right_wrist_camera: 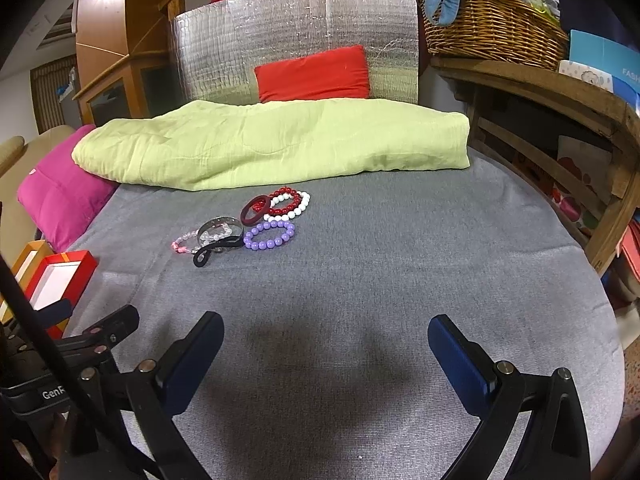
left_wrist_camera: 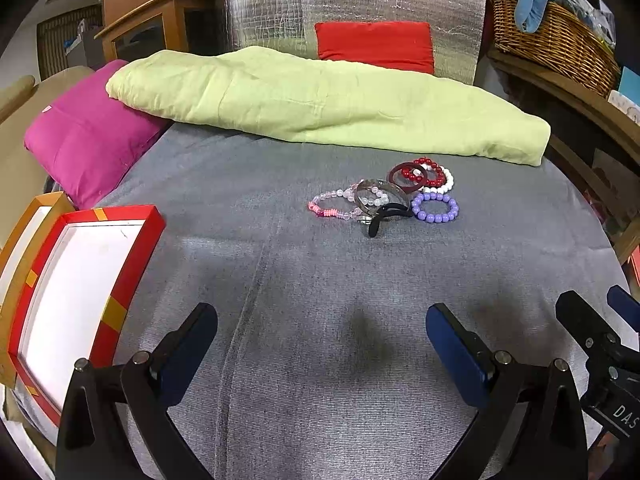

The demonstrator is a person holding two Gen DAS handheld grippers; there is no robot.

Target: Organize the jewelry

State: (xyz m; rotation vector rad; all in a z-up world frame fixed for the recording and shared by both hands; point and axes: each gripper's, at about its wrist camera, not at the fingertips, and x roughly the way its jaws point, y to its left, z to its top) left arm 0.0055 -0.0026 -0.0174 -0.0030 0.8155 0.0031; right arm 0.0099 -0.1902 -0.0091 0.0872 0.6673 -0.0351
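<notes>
On the grey sheet [left_wrist_camera: 280, 288], bracelets [left_wrist_camera: 384, 196] lie heaped and overlapping, well ahead of both tools. Left gripper [left_wrist_camera: 322, 344] and right gripper [right_wrist_camera: 326, 354] gape wide, empty. Red box [left_wrist_camera: 132, 240] sits far left. Risk: interlocked rings may drag neighbours when one is lifted; soft bedding may let beads roll

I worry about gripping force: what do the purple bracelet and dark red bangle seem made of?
Purple bracelet: glossy round beads with highlights, probably plastic or glass, likely strung. Dark red bangle: one rigid, smooth band, semi-gloss; resin, plastic or lacquered wood, unclear which.
</notes>
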